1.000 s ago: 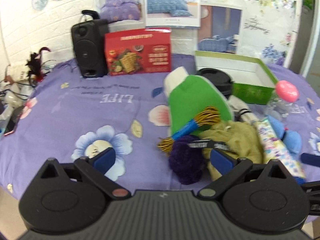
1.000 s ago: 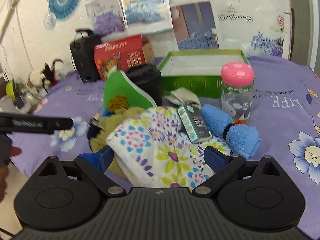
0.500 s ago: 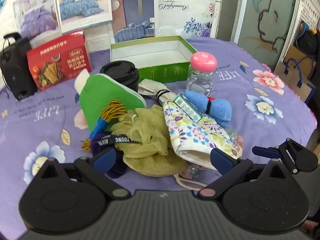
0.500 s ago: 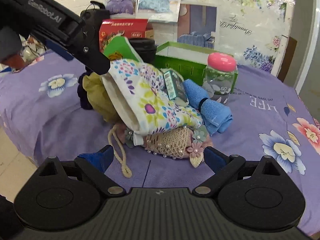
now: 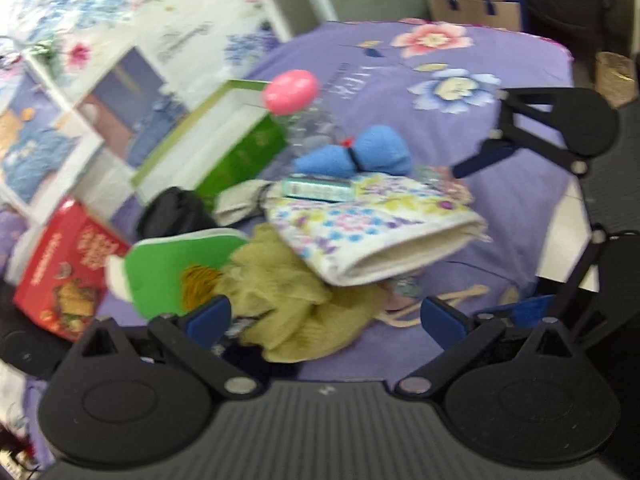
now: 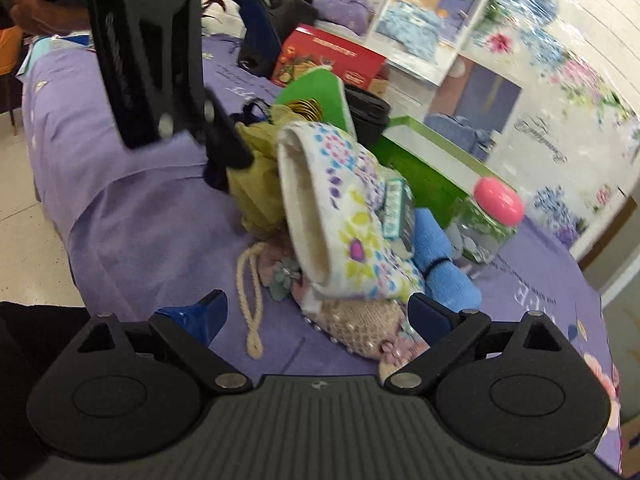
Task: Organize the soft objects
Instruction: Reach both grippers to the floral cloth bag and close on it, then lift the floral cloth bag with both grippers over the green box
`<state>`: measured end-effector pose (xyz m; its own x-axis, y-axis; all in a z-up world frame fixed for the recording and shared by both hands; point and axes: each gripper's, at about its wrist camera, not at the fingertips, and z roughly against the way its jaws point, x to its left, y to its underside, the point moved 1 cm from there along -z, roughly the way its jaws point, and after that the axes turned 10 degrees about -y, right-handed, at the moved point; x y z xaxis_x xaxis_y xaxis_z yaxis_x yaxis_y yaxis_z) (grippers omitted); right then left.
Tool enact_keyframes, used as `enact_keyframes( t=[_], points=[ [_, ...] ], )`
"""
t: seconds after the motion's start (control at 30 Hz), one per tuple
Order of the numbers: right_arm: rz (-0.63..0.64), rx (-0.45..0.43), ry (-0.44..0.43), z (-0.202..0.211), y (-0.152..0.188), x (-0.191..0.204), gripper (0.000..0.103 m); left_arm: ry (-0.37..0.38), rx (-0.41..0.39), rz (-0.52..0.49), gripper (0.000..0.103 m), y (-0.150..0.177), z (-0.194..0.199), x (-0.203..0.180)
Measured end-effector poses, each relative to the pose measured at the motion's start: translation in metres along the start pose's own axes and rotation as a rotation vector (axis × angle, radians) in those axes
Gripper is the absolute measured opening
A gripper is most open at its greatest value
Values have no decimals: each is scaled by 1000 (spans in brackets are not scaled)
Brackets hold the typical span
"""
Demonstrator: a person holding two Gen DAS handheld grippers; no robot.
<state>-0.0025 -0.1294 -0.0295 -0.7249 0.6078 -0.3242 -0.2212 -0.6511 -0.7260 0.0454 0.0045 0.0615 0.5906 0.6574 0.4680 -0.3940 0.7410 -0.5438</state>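
Observation:
A pile of soft things lies on the purple flowered cloth (image 5: 500,92). A folded floral cloth (image 5: 372,224) (image 6: 340,216) tops it, with a small teal box (image 5: 316,188) on it. An olive mesh pouf (image 5: 288,292) (image 6: 256,180), a rolled blue towel (image 5: 360,156) (image 6: 440,268) and a green pad (image 5: 180,264) lie around it. A pink knitted pouch (image 6: 360,332) with a cord (image 6: 252,296) lies at the front. My left gripper (image 5: 324,320) (image 6: 248,96) is open over the pouf. My right gripper (image 6: 316,316) (image 5: 480,240) is open at the pouch. Neither holds anything.
An open green box (image 5: 224,148) (image 6: 424,160) stands behind the pile, with a pink-lidded jar (image 5: 292,92) (image 6: 492,216), a black cup (image 6: 368,116) and a red carton (image 5: 68,264) near it. The table's front edge (image 6: 88,216) drops to a tiled floor. A hand (image 6: 40,12) holds the left gripper.
Both views have swung and tilted toward the pile. The left gripper moved right over the pouf; the right one came closer to the knitted pouch. Both stayed open.

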Motion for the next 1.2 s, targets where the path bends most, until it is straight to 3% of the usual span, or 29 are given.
enact_keyframes(
  t=[0.2, 0.37, 0.43, 0.6, 0.7, 0.8, 0.83, 0.9, 0.93, 0.97, 1.0, 1.03, 1.07, 1.2],
  points=[
    [38, 17, 13, -4, -8, -10, 85, -3, -79, 59, 100, -18, -1, 0],
    [-17, -4, 11, -15, -7, -15, 85, 122, 44, 255, 100, -25, -24, 13],
    [-45, -28, -7, -15, -7, -15, 85, 141, 64, 296, 100, -25, -29, 16],
    [-98, -73, 52, -15, -10, -21, 82, 197, 99, 391, 100, -29, -34, 21],
    [-145, -97, -1, -13, -5, -31, 79, 287, 113, 456, 100, -33, -36, 27],
    [-178, -114, -41, -12, -1, -39, 76, 279, 166, 489, 100, -34, -43, 29],
    [-167, -118, -50, -13, 0, -39, 74, 270, 178, 500, 100, -34, -45, 29],
    [-186, -145, -106, -12, 2, -43, 59, 270, 188, 520, 100, -36, -48, 31],
    [-206, -145, -127, -14, 2, -45, 27, 266, 191, 537, 100, -37, -49, 32],
    [-220, -144, -147, -16, 3, -48, 21, 267, 190, 556, 97, -38, -50, 33],
    [-230, -137, -150, -18, 4, -49, 19, 273, 189, 576, 76, -37, -51, 35],
    [-240, -132, -158, -19, 5, -51, 15, 289, 197, 586, 41, -37, -52, 37],
    [-258, -141, -169, -17, 5, -52, 14, 294, 213, 592, 33, -36, -54, 39],
    [-292, -188, -172, -5, 2, -58, 12, 340, 205, 634, 26, -32, -51, 44]
  ],
)
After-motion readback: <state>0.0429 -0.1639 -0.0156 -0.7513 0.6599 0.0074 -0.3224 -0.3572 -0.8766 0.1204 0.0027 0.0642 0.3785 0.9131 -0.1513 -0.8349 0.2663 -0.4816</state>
